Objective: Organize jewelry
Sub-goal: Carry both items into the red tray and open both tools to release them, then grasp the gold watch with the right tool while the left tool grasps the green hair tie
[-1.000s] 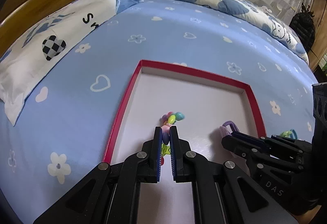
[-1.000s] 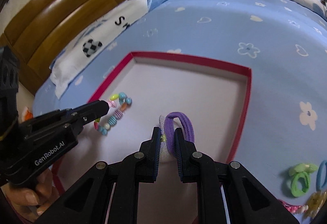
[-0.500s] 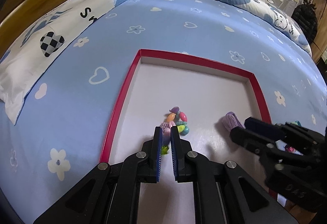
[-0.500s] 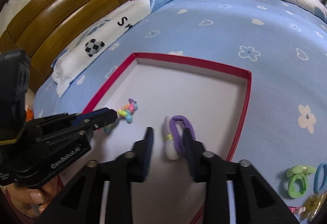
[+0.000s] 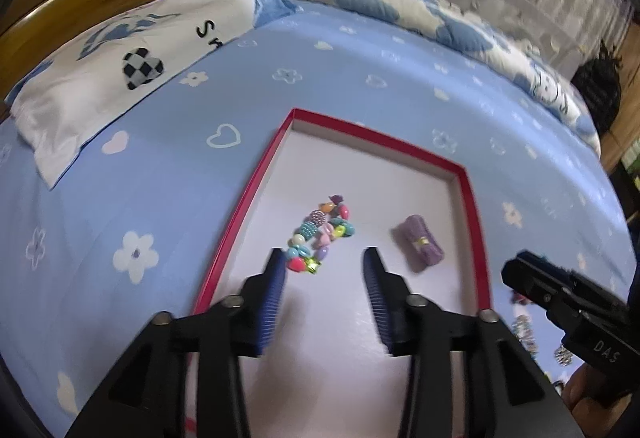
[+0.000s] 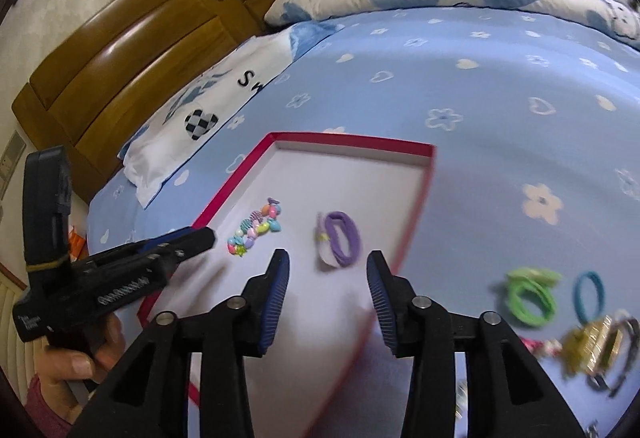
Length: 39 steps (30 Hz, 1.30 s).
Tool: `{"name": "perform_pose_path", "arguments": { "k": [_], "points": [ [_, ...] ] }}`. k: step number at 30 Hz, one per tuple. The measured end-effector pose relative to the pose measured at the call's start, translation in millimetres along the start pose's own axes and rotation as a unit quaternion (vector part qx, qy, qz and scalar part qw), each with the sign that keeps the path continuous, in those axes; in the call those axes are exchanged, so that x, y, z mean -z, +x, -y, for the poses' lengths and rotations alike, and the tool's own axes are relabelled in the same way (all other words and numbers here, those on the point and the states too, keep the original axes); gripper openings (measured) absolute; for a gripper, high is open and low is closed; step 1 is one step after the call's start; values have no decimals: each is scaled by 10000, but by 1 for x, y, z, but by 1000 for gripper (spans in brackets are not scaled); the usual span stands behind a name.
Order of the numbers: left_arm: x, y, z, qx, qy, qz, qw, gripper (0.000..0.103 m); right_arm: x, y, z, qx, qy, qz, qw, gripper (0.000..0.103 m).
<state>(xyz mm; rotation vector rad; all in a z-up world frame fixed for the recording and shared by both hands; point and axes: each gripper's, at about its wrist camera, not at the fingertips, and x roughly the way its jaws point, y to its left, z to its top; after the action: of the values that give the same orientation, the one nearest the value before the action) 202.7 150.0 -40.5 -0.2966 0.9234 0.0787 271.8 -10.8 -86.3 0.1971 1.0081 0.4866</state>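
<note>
Nearest the cameras, the left gripper [image 5: 324, 262] and right gripper [image 6: 328, 264] hang with jaws parted and empty, both having just been opening, above the beaded bracelet [image 5: 322, 234] and purple hair tie [image 6: 340, 238] lying apart on the white floor of the red-rimmed box [image 6: 352, 140]. That drop looks complete, so the next move likely calls for swinging right to the green hair ties [image 6: 530, 296], blue ring [image 6: 588, 294] and gold piece [image 6: 596, 346] waiting on the blue sheet [image 6: 480, 78]. Farther off, the pillow [image 5: 120, 66] reads "Sn", and one tong body shows "DAS".
</note>
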Motion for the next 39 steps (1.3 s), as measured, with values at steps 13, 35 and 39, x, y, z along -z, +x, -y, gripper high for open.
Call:
{"name": "perform_pose_path", "arguments": {
  "k": [13,35,39],
  "points": [
    [37,-39,47,564,270,-40,9980,55,44,-89,54,644,417,519,9957,52],
    [33,-22,116,745,1152,-423,9896,55,91,-143,129,1312,1073,669,9833,52],
    [28,-10,129,715,1268,-476,9882,55,90,-138,138,1303,1200,601,9823,52]
  ]
}}
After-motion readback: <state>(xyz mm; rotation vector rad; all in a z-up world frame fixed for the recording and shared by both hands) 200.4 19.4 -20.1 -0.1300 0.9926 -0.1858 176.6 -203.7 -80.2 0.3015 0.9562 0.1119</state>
